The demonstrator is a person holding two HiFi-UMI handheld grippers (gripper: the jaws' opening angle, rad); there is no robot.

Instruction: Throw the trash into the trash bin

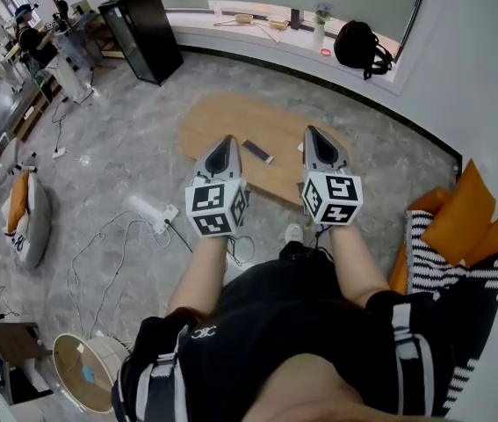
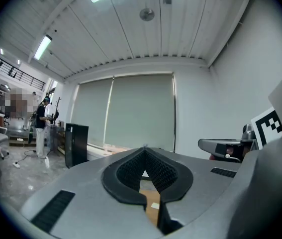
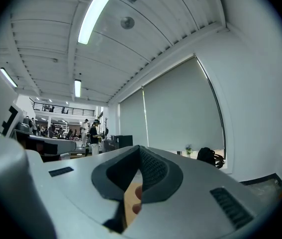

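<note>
I hold both grippers level, side by side, pointing over a low oval wooden table (image 1: 231,117). My left gripper (image 1: 225,139) has its tips together with nothing between them; in its own view the left gripper (image 2: 144,149) shows only the tabletop and a small pale scrap (image 2: 154,205) through the gap lower down. My right gripper (image 1: 310,131) is shut and empty; past the right gripper (image 3: 139,147) I see the wood and something red (image 3: 138,193). A dark flat object (image 1: 256,151) lies on the table between the two grippers. A round white bin (image 1: 86,372) stands on the floor at lower left.
A black cabinet (image 1: 140,32) stands at the back left and a black backpack (image 1: 360,45) sits on the window ledge. Orange cushions (image 1: 464,214) and striped fabric lie at the right. A white power strip (image 1: 156,218) with cables lies on the floor to the left.
</note>
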